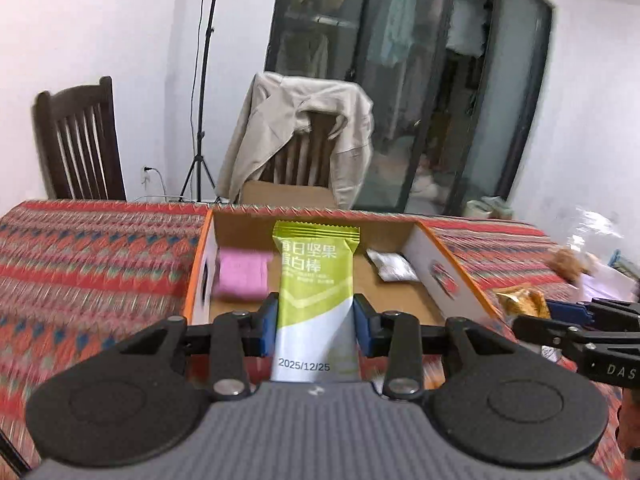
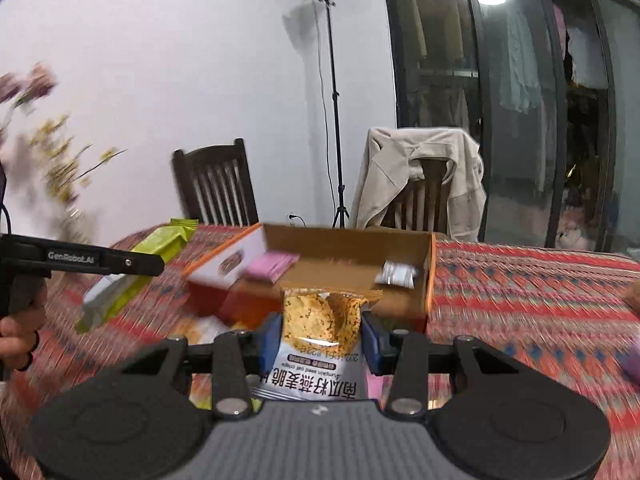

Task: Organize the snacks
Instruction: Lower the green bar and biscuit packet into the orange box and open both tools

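Observation:
My left gripper (image 1: 315,322) is shut on a green and white nut bar packet (image 1: 316,276), held upright above the patterned table just in front of the open cardboard box (image 1: 436,252). My right gripper (image 2: 321,336) is shut on a white packet of oat crisps (image 2: 320,332), also raised in front of the same box (image 2: 430,276). Inside the box lie a pink packet (image 1: 242,276) at the left and a small white packet (image 1: 394,266) at the right. The green bar (image 2: 136,276) and the left gripper's arm (image 2: 80,260) show at the left of the right wrist view.
A red patterned cloth (image 1: 92,264) covers the table. Loose snack packets (image 1: 520,300) lie to the box's right, near the right gripper (image 1: 580,324). Two dark wooden chairs (image 1: 80,140), one draped with a beige jacket (image 1: 304,136), and a light stand (image 2: 334,112) stand behind the table.

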Demonstrator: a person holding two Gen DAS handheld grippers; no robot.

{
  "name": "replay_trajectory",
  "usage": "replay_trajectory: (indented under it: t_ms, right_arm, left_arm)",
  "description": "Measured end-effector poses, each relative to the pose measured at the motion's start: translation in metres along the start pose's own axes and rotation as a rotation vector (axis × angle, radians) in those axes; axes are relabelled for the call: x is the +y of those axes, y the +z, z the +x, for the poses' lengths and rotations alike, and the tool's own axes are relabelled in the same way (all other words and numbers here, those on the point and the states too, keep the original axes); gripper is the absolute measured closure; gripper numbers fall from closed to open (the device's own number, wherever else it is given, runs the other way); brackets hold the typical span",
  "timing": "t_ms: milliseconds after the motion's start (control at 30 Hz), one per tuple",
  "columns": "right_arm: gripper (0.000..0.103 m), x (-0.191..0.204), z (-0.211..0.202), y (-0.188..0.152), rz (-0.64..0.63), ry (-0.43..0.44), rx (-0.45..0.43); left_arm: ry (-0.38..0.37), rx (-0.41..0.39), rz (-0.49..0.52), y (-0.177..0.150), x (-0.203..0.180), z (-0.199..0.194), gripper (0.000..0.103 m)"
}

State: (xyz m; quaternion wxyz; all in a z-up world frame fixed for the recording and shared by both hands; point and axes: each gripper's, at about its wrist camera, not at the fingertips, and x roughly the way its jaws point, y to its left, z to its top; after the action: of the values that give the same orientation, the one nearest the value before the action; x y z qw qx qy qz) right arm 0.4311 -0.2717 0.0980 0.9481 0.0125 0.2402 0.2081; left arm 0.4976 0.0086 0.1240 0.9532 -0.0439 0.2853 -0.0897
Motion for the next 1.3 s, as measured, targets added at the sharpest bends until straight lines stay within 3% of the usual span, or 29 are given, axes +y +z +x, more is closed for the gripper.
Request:
replay_trajectory:
  t_ms: [133,267,400,533,600,667,700,733,1000,1300]
  right_arm:
    - [0.062,-0.024,0.1,0.054,0.008,-0.049,0.086]
    - [0.062,-0.039,0.184,0.08,0.03,-0.085,0.184]
    - [0.062,-0.044,0.25,0.088,0.007,-0.124,0.271]
    - [0.061,-0.048,0.291,0.085,0.02,-0.134,0.334]
    - [0.059,-0.049,0.308,0.083,0.024,-0.136,0.381]
    - [0.058,-0.052,0.317,0.082,0.048,-0.118,0.392]
    - [0.051,-0.053,0.32,0.081,0.051,-0.125,0.398]
    - [0.043,-0.053,0.323,0.078,0.051,-0.134,0.404]
    - [0.042,-0.053,0.319,0.075,0.047,-0.138,0.393]
    - [0.04,-0.035,0.261,0.105,-0.011,-0.134,0.32]
  left_arm:
    - [0.068,0.108,0.005,0.039,-0.004,0.095,0.065]
    - [0.095,0.187,-0.013,0.051,-0.001,0.157,0.065]
    - [0.118,0.252,-0.009,0.049,0.007,0.195,0.064]
    - [0.139,0.29,-0.001,0.043,0.015,0.22,0.062]
    - [0.133,0.297,0.013,0.042,0.015,0.225,0.055]
    - [0.13,0.286,0.021,0.04,0.014,0.225,0.04]
    - [0.133,0.285,0.027,0.04,0.012,0.226,0.038]
    - [0.135,0.287,0.03,0.04,0.011,0.227,0.038]
    - [0.139,0.29,0.025,0.044,0.013,0.225,0.035]
    - [0.127,0.211,0.05,0.069,0.002,0.155,0.033]
